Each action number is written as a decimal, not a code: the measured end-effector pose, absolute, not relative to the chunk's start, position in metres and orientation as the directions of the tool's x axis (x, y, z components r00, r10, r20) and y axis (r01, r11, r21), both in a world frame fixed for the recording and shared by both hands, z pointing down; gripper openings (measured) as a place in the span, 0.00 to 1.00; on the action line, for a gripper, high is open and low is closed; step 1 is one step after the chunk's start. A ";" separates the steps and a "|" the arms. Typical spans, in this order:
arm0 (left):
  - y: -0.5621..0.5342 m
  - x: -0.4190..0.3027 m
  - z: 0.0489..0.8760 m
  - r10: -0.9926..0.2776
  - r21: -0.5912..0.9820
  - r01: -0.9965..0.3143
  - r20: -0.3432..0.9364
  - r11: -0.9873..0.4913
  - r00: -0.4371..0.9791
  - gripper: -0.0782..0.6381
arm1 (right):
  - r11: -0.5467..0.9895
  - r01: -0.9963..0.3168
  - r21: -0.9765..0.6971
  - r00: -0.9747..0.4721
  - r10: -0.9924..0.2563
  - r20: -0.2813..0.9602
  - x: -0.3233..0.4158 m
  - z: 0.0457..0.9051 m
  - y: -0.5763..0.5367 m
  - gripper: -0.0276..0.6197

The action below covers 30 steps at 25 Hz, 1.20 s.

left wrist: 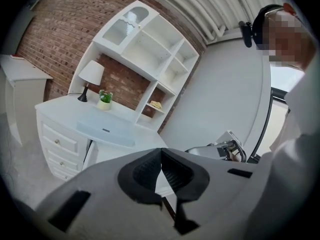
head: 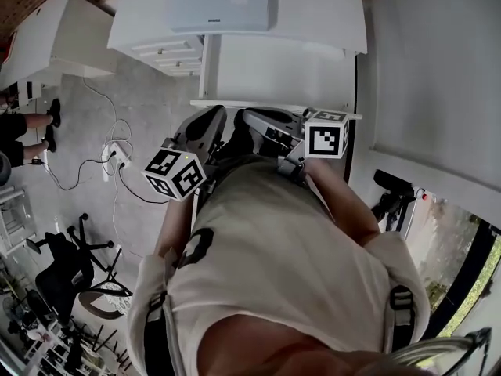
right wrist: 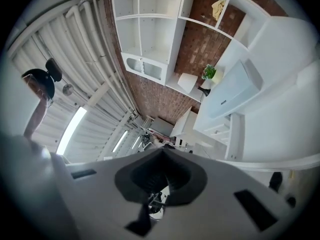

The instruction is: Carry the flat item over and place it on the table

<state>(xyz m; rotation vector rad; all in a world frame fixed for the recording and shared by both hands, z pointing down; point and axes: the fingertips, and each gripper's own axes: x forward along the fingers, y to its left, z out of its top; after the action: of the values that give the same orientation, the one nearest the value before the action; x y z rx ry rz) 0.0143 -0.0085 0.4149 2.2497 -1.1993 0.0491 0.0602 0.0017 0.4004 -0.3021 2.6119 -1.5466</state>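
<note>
In the head view, the flat item (head: 223, 2) lay on the desk (head: 321, 22) at twelve o'clock, with drawers (head: 176, 53) under the desk's left end. On the floor (head: 149, 92), the power strip (head: 116, 159) sat at nine o'clock and the office chair (head: 66, 276) at eight. On the desk behind the flat item, the lamp (left wrist: 91, 76) stood left of the plant (left wrist: 105, 99), beneath the shelves (left wrist: 150, 49).

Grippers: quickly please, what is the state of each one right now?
Left gripper: closed, nothing between its jaws.
Right gripper: closed, nothing between its jaws.
</note>
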 end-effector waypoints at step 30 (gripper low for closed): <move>0.025 -0.193 0.400 -0.903 0.392 -0.901 0.294 -0.186 0.315 0.14 | 0.378 0.131 -0.917 -0.990 0.003 -0.141 -0.074 0.385 0.032 0.06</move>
<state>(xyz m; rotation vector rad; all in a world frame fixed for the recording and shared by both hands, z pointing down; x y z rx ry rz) -0.1926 0.0253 0.4002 2.0937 -1.5913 -0.0049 -0.0736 0.0319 0.3854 0.1227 2.5095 -1.6864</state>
